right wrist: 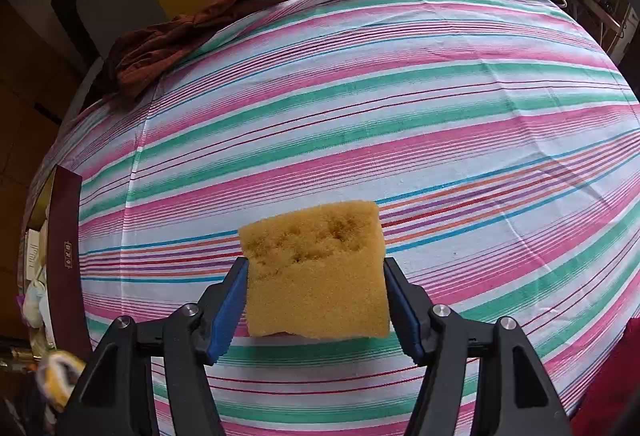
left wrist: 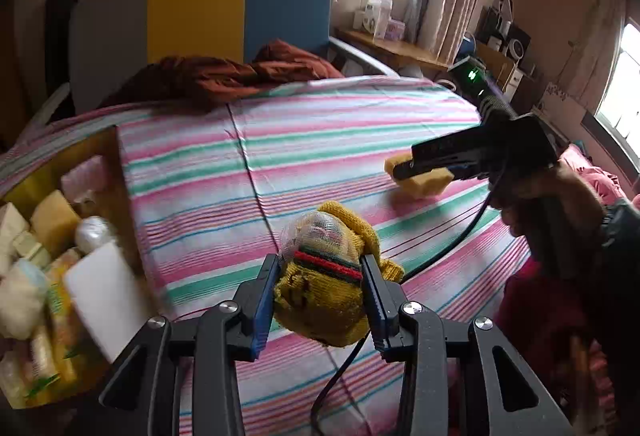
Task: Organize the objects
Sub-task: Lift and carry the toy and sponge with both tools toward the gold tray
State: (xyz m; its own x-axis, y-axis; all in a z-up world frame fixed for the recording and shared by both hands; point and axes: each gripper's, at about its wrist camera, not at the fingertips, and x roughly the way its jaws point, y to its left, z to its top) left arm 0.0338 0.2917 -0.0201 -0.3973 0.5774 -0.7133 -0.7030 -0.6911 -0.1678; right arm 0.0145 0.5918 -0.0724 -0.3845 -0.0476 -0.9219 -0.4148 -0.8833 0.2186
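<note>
Here, yellow sponge (right wrist: 316, 276) sits squeezed between the right gripper's (right wrist: 316, 268) jaws.

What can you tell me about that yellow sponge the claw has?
The yellow sponge is a chunky, squarish block of porous foam, golden yellow, with ragged brownish pits worn into its upper face. The right claw grips it, one blue pad pressed against each side. The left wrist view shows it low over the striped bedsheet, but whether it touches the sheet cannot be told. Nothing else is touching it. It looks dry and a little used.
</note>
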